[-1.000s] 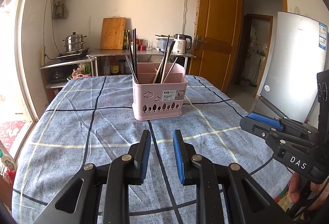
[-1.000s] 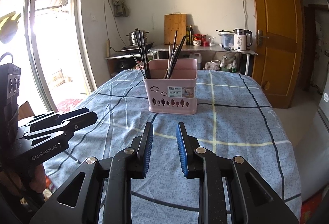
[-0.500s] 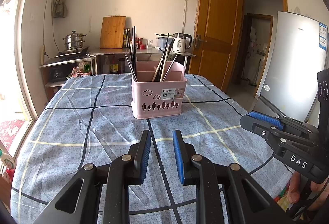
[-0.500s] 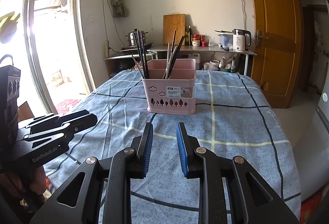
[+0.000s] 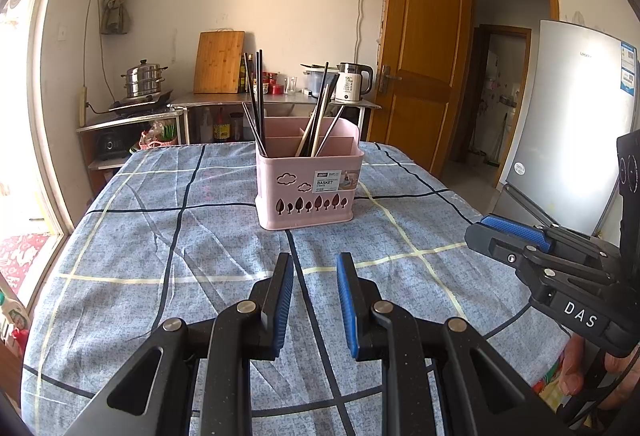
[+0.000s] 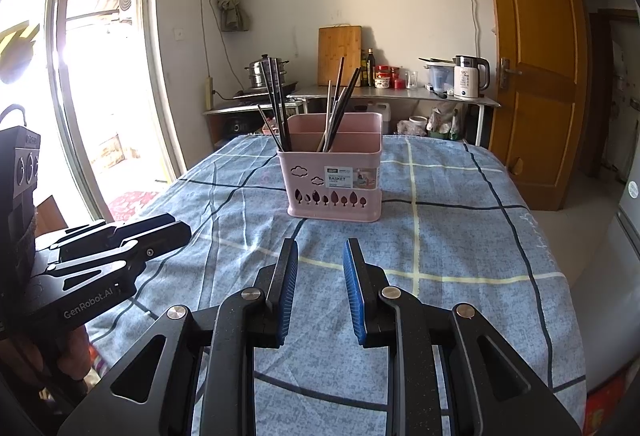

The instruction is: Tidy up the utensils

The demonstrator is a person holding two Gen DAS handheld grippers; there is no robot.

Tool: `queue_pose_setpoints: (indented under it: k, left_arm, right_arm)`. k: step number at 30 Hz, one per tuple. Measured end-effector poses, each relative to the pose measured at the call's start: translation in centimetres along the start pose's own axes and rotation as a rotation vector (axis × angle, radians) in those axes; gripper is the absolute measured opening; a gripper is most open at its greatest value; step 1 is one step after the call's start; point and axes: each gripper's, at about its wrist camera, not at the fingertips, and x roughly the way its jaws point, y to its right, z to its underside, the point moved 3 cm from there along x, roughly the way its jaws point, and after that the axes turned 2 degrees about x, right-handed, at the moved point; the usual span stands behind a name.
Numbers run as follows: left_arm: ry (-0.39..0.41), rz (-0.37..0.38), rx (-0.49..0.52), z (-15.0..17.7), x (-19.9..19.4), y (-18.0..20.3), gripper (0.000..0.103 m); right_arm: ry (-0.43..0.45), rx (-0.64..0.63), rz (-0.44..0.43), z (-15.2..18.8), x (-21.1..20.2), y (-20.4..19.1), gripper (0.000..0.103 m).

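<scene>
Nearest the cameras, the left gripper (image 5: 314, 276) was held low over the near edge of the desk (image 5: 120, 236), pitched somewhat downward and aimed toward the middle of the desk. Its blue-padded fingers (image 5: 284, 300) stood a narrow gap apart with nothing between them. The right gripper (image 6: 320, 264) was held alongside in a like pose, pitched down, its fingers (image 6: 356, 296) likewise narrowly parted and empty. Each gripper showed at the edge of the other's view, side by side and apart; part of a hand (image 5: 576, 368) was visible beneath the right unit.

The desk carried a blue checked cloth (image 6: 460, 256), bare between the fingers and the holder.

Farther on, near the desk's centre, a pink utensil basket (image 5: 310, 192) stood upright, its labelled face toward both cameras. Dark chopsticks (image 5: 256, 96) stood in its left compartment, long axis near vertical, tips up. A second bundle of chopsticks (image 5: 318, 112) stood in a compartment further right, leaning up and to the right.

Beyond the desk, a kettle (image 5: 352, 82) and a cutting board (image 5: 218, 62) were at the back wall.
</scene>
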Motion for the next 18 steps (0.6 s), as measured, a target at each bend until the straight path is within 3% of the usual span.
queue_pose_setpoints:
  k: [18]
  left_arm:
    - [0.000,-0.001,0.010,0.05,0.00,-0.05,0.022]
  right_arm:
    - [0.000,-0.003,-0.001,0.02,0.14,-0.14,0.024]
